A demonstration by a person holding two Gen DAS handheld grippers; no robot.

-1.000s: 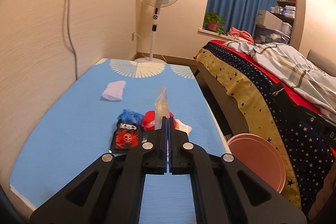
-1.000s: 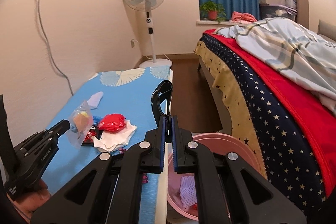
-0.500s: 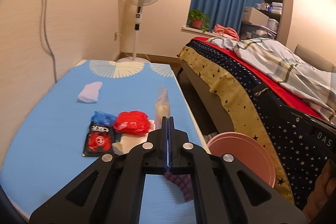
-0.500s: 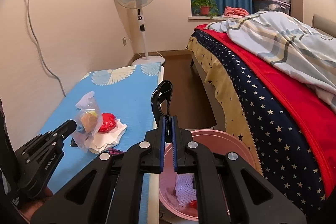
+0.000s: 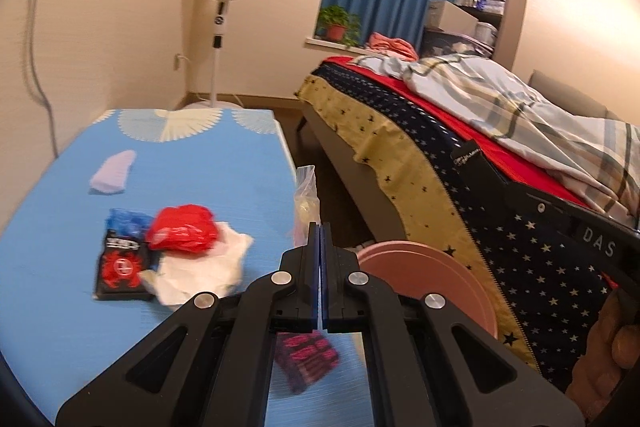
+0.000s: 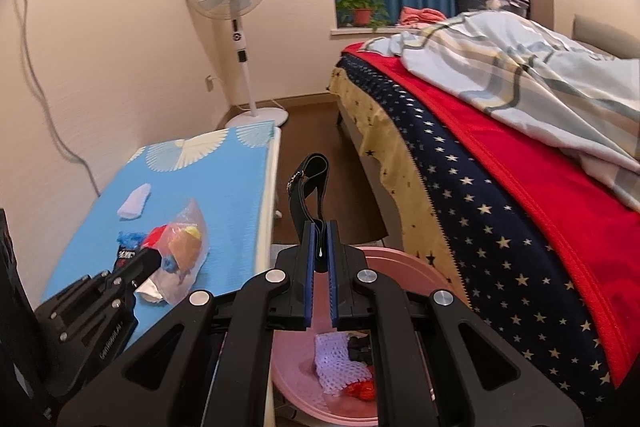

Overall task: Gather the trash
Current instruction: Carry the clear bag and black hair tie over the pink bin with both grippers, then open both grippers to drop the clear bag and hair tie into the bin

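Note:
My left gripper [image 5: 320,227] is shut on a clear plastic bag [image 5: 306,201] with yellow and orange scraps inside; in the right wrist view the same bag [image 6: 186,247] hangs from the left gripper [image 6: 150,259] over the blue table's right part. My right gripper [image 6: 320,227] is shut on a black strap [image 6: 310,187] that stands up above the pink bin [image 6: 404,265]. The bin [image 5: 432,275] sits on the floor between table and bed, with white mesh trash [image 6: 340,363] in it. A red wrapper [image 5: 184,233], white paper [image 5: 200,267], a black-red packet [image 5: 120,265] and a white scrap [image 5: 114,173] lie on the table.
The blue-covered table [image 5: 60,211] stands against the left wall. A bed with a starred cover [image 6: 500,195] fills the right. A standing fan [image 6: 234,27] is at the far wall. A dark pink-patterned wrapper [image 5: 308,357] lies near the table's front edge.
Both grippers have swung rightward toward the pink bin. The clear bag in the left gripper now hangs near the table's right edge. The bin looks nearer under the right gripper.

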